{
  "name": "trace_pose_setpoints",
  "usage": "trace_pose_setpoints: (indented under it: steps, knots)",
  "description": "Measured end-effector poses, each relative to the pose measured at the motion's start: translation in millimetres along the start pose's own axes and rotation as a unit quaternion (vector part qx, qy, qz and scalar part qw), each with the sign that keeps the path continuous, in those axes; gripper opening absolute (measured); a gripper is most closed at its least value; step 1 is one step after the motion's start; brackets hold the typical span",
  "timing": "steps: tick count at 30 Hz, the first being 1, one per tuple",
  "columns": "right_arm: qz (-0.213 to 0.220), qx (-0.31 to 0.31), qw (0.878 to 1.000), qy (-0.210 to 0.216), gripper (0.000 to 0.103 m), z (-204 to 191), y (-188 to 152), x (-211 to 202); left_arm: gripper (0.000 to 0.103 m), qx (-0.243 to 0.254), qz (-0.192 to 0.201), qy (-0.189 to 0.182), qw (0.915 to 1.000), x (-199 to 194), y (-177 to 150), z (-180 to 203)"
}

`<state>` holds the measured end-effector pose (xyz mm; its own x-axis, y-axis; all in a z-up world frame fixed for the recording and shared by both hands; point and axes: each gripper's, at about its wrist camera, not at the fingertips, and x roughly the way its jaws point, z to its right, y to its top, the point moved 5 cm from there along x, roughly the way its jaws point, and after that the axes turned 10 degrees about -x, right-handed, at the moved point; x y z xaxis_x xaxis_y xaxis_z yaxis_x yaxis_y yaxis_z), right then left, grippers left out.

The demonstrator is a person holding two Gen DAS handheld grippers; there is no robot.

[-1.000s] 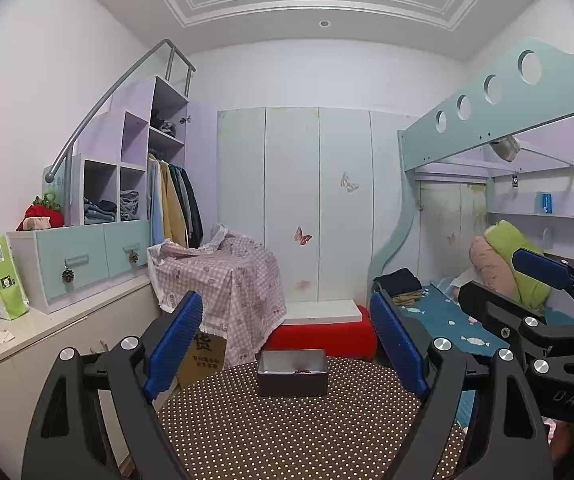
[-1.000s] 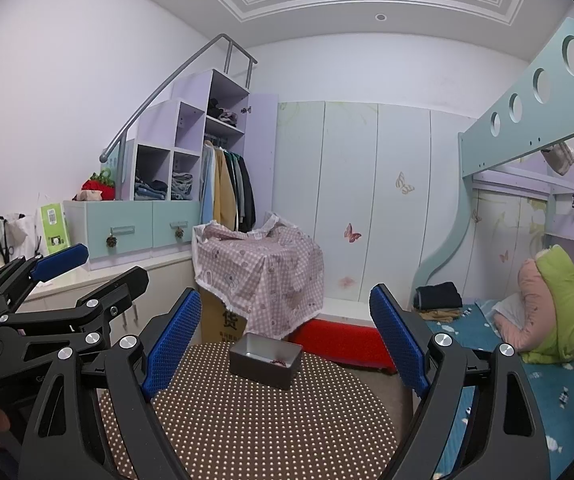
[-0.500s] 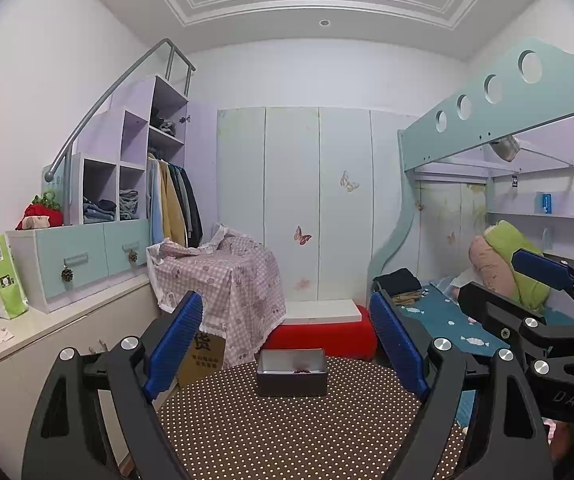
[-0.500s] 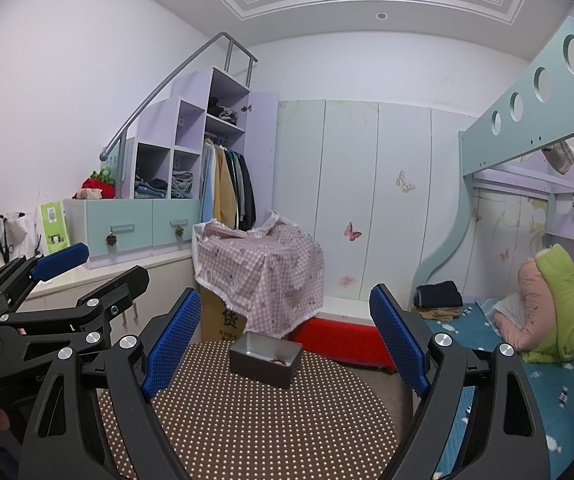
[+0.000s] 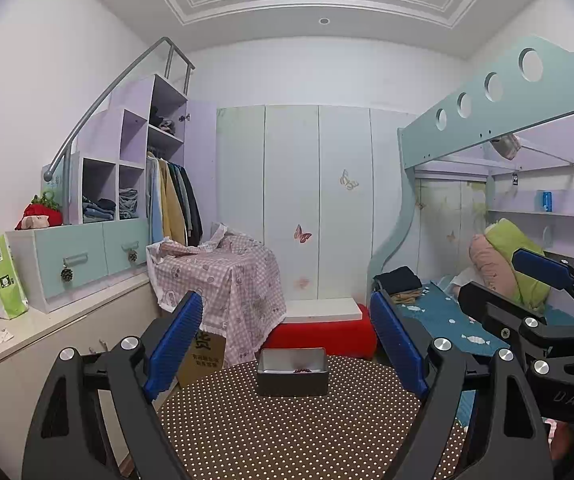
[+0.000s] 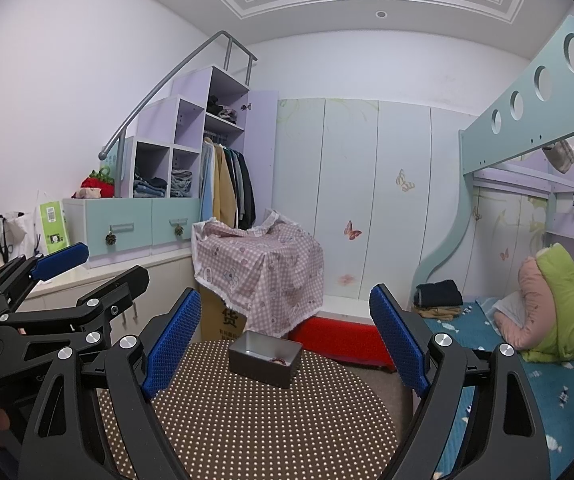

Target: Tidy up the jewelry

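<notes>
A small grey metal box (image 5: 292,372) stands at the far side of a round brown table with white dots (image 5: 287,432). A dark red beaded piece (image 5: 302,370) lies inside it, also seen in the right wrist view (image 6: 277,360) in the same box (image 6: 265,357). My left gripper (image 5: 287,344) is open and empty, held above the table short of the box. My right gripper (image 6: 285,340) is open and empty, to the right of the left one. The left gripper also shows in the right wrist view (image 6: 87,264).
A pink checked cloth covers a stack (image 5: 223,280) beyond the table, above a cardboard box (image 5: 203,354). A red bench (image 5: 323,336) stands behind the metal box. A bed with blue sheet (image 6: 527,360) lies to the right. A white counter (image 5: 27,336) runs along the left.
</notes>
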<state>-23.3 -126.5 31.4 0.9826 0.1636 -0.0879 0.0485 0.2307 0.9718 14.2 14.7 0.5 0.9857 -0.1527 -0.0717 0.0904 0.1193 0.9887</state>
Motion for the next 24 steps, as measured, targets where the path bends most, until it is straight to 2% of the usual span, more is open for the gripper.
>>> trace_pose_setpoints:
  steps: [24]
  knots:
    - [-0.003, 0.002, 1.0, 0.002, 0.083, 0.3, -1.3, -2.5, 0.083, 0.002, -0.001, 0.0, 1.0, 5.0, -1.5, -5.4]
